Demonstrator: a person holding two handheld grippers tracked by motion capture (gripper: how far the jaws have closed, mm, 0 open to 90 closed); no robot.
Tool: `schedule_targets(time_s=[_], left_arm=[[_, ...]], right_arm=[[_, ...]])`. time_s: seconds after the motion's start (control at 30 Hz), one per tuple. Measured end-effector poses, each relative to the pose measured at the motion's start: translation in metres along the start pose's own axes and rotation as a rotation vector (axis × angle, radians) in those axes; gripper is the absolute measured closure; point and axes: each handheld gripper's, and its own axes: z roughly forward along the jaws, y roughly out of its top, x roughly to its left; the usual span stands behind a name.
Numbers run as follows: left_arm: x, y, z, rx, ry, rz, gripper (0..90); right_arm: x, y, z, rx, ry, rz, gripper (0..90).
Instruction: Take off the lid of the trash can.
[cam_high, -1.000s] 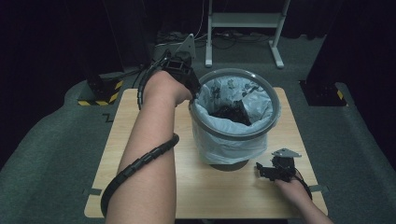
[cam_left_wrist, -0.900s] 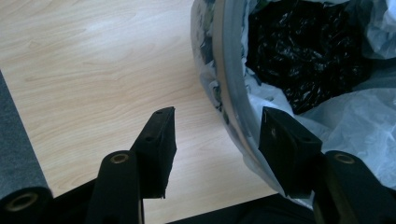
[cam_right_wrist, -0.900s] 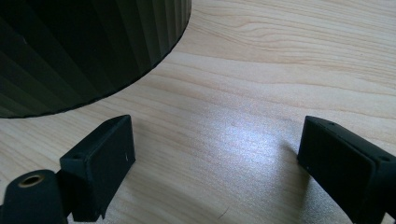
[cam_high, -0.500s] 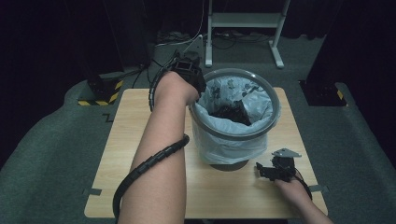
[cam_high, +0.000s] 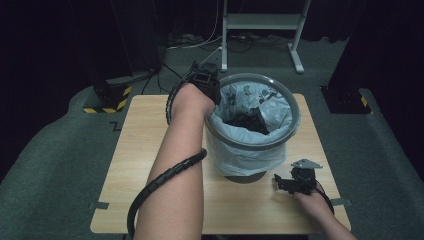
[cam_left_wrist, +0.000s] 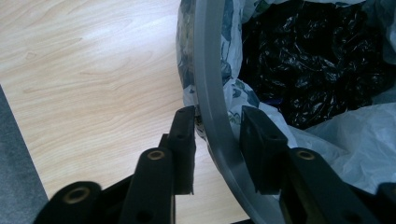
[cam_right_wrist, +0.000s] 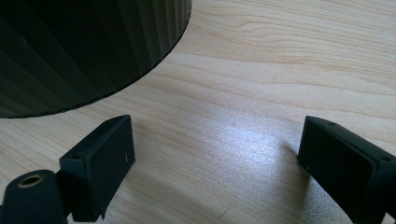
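Now straddling the bin (cam_left_wrist: 212, 116) rim with left gripper (cam_left_wrist: 217, 128), jaws spread either side, farther along than before. Right gripper (cam_right_wrist: 215, 154) unmoved on table (cam_right_wrist: 261, 93), jaws wide apart.

**Lined bin, mid-table**

Waste bin (cam_high: 252, 131): round, upright, standing on the wooden table (cam_high: 140, 150) slightly right of centre. Grey plastic rim ring (cam_left_wrist: 212, 121) clamps a pale, bluish-white liner bag (cam_high: 240, 155) with a faint dark print; the bag folds over the rim and hangs down the outside wall. Crumpled glossy black plastic (cam_left_wrist: 322, 60) lies inside (what it is cannot be told). Base (cam_right_wrist: 79, 51) is dark and vertically ribbed, flat on the wood.
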Motion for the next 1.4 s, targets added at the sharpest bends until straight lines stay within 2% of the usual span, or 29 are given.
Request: schedule_targets(time_s=[0.63,0.93,1.03,1.33,1.4], left_arm=[[0.001,0.0,0.004,0.006,-0.009,-0.001,67.8],[-0.004,0.003,-0.008,0.002,0.017,0.003,68.6],[-0.002,0.003,-0.011,-0.028,0.009,-0.02,69.5],[0.007,0.006,-0.016,-0.109,-0.059,-0.092,74.9],[0.008,0.006,-0.017,-0.118,-0.058,-0.09,75.5]], right_arm=[[0.0,0.0,0.0,0.0,0.002,-0.001,10.3],[0.0,0.0,0.0,0.0,0.003,-0.002,10.3],[0.0,0.0,0.0,0.0,0.003,-0.001,10.3],[0.0,0.0,0.0,0.0,0.003,-0.001,10.3],[0.0,0.0,0.0,0.0,0.003,-0.002,10.3]])
